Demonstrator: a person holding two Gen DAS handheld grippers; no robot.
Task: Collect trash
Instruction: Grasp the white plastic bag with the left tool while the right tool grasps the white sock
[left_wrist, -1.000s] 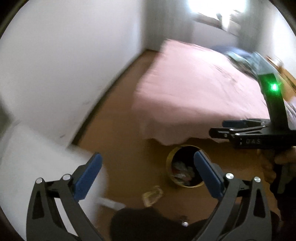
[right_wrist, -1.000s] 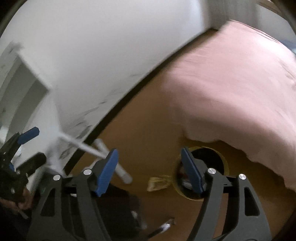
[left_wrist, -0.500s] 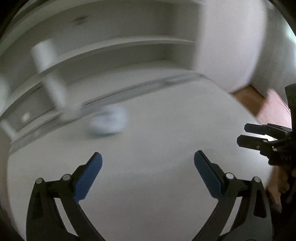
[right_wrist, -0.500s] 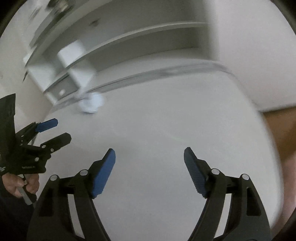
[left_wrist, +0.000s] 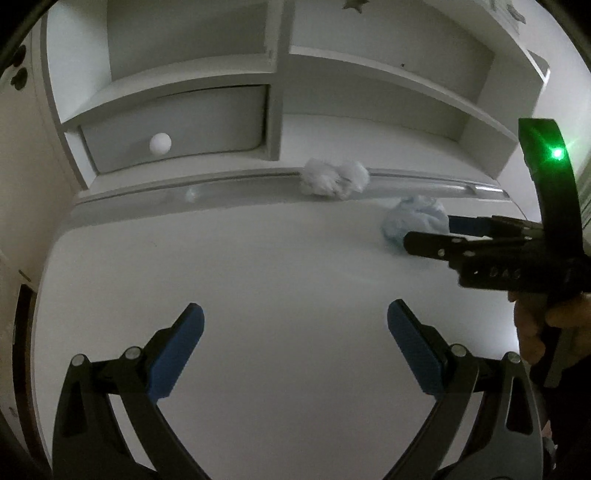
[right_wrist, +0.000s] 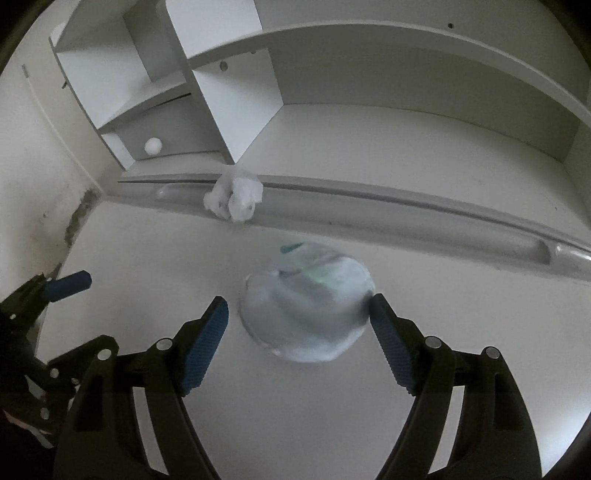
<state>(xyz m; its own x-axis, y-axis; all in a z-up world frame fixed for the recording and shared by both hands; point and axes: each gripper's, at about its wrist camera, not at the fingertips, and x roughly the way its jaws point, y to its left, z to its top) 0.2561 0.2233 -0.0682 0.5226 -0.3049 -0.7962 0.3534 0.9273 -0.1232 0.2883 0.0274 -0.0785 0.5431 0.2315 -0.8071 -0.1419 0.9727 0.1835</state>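
Pale blue crumpled wad (right_wrist: 306, 302) lies on the white bench (right_wrist: 332, 406), between and just ahead of the right gripper (right_wrist: 298, 317) fingertips. Jaws spread wide, one blue pad (right_wrist: 207, 343) on each side of the wad; contact with the right-hand pad cannot be told. Right gripper held level and low over the bench, pointing toward the shelf unit (right_wrist: 406, 122); a hand (left_wrist: 535, 325) grips its handle. White crumpled tissue (right_wrist: 234, 197) farther ahead and slightly left, resting against the ledge at the shelf foot. Left gripper (left_wrist: 295, 332) hovers to the left, well apart from both wads, jaws spread, nothing between them. Drawer with round knob (left_wrist: 160, 143) beyond, left.
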